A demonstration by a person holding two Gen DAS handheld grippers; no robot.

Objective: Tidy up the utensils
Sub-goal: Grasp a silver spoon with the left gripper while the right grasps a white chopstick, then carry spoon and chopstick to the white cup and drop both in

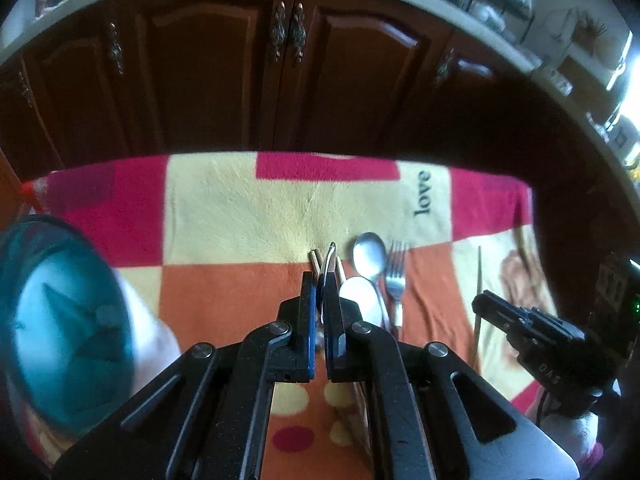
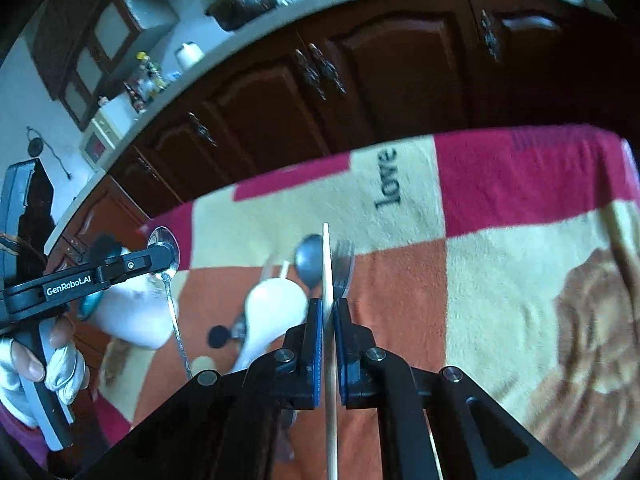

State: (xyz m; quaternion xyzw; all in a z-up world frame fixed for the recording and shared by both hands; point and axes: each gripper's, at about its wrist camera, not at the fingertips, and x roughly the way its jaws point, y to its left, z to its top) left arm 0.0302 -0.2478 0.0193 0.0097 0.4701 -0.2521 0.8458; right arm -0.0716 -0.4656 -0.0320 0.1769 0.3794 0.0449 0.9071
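Observation:
My left gripper [image 1: 319, 284] is shut on a small metal spoon [image 1: 329, 258], seen edge-on above the cloth; in the right wrist view the spoon [image 2: 170, 276] hangs from that gripper [image 2: 160, 256]. My right gripper [image 2: 328, 308] is shut on a wooden chopstick [image 2: 327, 272], held above the cloth; the chopstick also shows in the left wrist view [image 1: 478, 296]. On the cloth lie a metal spoon [image 1: 370, 256], a fork [image 1: 396, 276], a white ceramic spoon [image 1: 360, 300] and more chopsticks [image 1: 316, 260].
A checked red, orange and cream cloth [image 1: 240, 208] covers the table. A teal-rimmed white cup [image 1: 60, 304] stands at the left. Dark wooden cabinets [image 1: 280, 72] stand behind the table. Another chopstick [image 2: 622, 240] lies at the far right.

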